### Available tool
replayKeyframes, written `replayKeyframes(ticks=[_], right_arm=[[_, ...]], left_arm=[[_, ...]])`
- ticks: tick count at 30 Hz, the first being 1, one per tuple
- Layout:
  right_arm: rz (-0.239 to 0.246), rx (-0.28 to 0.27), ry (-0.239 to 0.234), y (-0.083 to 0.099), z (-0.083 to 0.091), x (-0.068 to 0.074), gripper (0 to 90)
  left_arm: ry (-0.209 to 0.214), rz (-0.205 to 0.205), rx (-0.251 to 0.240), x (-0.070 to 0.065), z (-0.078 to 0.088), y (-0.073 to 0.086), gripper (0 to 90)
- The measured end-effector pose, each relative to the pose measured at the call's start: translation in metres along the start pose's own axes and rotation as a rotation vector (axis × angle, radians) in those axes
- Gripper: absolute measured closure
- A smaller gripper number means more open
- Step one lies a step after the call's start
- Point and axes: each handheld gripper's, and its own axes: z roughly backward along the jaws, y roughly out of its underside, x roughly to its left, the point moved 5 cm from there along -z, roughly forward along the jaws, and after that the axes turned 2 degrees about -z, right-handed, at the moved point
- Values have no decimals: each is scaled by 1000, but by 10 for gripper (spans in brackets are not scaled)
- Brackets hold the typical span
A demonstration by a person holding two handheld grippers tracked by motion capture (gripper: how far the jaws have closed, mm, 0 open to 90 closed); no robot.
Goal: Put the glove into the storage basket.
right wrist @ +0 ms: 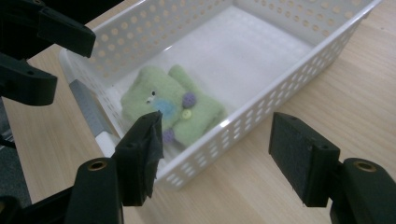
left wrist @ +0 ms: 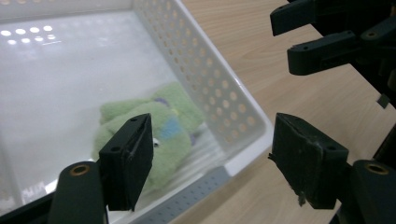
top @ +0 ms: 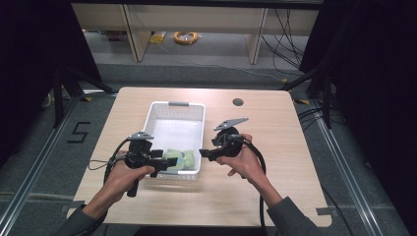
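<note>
A white perforated basket lies lengthwise in the middle of the table. At its near end sits a green plush toy with a blue patch and purple dots, lying flat on the basket floor. My left gripper hovers at the near left corner, open, with the basket's corner wall between and beyond its jaws. My right gripper is open beside the near right wall, its jaws touching nothing. Each gripper sees the other across the basket: the right, the left.
The wooden table has a round cable hole at the back right. A grey handle marks the basket's far end. Behind the table are shelf legs, floor cables and a yellow roll. Dark curtains flank both sides.
</note>
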Motion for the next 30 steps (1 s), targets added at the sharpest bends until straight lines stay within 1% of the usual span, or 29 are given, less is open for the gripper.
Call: replayKeyframes(ticks=[1, 2, 3, 4, 6, 7, 8, 9, 11, 12, 13, 14, 16, 18, 19, 20, 21, 22, 23, 24, 25, 26, 27, 28, 29, 30], right_arm=[[-5, -23, -9, 1, 1, -1, 359], [-8, -20, -1, 4, 5, -3, 357], [-8, -21, -4, 5, 7, -4, 356], [-11, -23, -6, 7, 10, -6, 356], [-18, -28, -1, 12, 16, -9, 356], [-23, -25, 12, 14, 18, -10, 356], [-24, -34, 5, 17, 19, -11, 355], [-15, -32, 12, 19, 22, -14, 354], [-26, -37, 13, 25, 26, -15, 353], [-12, -45, 23, 27, 28, -18, 353], [-22, -53, 14, 30, 29, -17, 352], [-33, -58, 5, 33, 31, -18, 353], [-27, -76, 4, 38, 35, -20, 349], [-40, -76, 5, 44, 40, -21, 337], [-43, -82, -5, 46, 42, -22, 327], [-49, -77, -3, 49, 44, -22, 317], [-64, -76, -5, 51, 45, -22, 309], [-64, -80, -4, 53, 47, -23, 300], [-55, -95, -13, 55, 47, -25, 286], [-63, -96, -13, 57, 48, -25, 263], [-72, -89, 2, 60, 50, -25, 237], [-80, -101, -4, 62, 50, -25, 231], [-68, -101, -1, 64, 51, -26, 232], [-38, -102, 6, 65, 52, -28, 232], [-47, -110, 3, 67, 52, -28, 230], [-60, -99, -2, 70, 53, -27, 228]], left_arm=[[7, 1, -7, -4, -1, 1, 288], [13, -2, -9, -7, -1, 1, 287], [20, -20, 0, -9, 0, 3, 287], [26, -15, -7, -12, 0, 4, 287], [46, -20, -16, -18, -1, 6, 284], [52, -28, -17, -21, 0, 7, 282], [54, -35, -17, -24, 0, 8, 282], [53, -40, -20, -27, -1, 10, 281], [58, -51, -23, -32, -2, 13, 279], [67, -54, -22, -35, -3, 15, 277], [77, -57, -18, -37, -3, 17, 276], [78, -60, -23, -40, -4, 19, 275], [93, -56, -28, -45, -7, 25, 272], [112, -55, -17, -51, -11, 31, 265], [111, -56, -21, -54, -13, 33, 265], [116, -67, -12, -56, -15, 36, 262], [120, -72, -13, -59, -16, 38, 259], [120, -81, -14, -61, -18, 41, 259], [122, -86, -15, -62, -20, 43, 257], [119, -95, -12, -64, -22, 46, 251], [122, -91, -16, -65, -23, 47, 246], [140, -92, -19, -66, -24, 49, 237], [151, -89, -21, -67, -25, 50, 222], [153, -88, -29, -67, -26, 52, 214], [153, -87, -27, -67, -27, 53, 208], [148, -99, -42, -67, -29, 55, 204]])
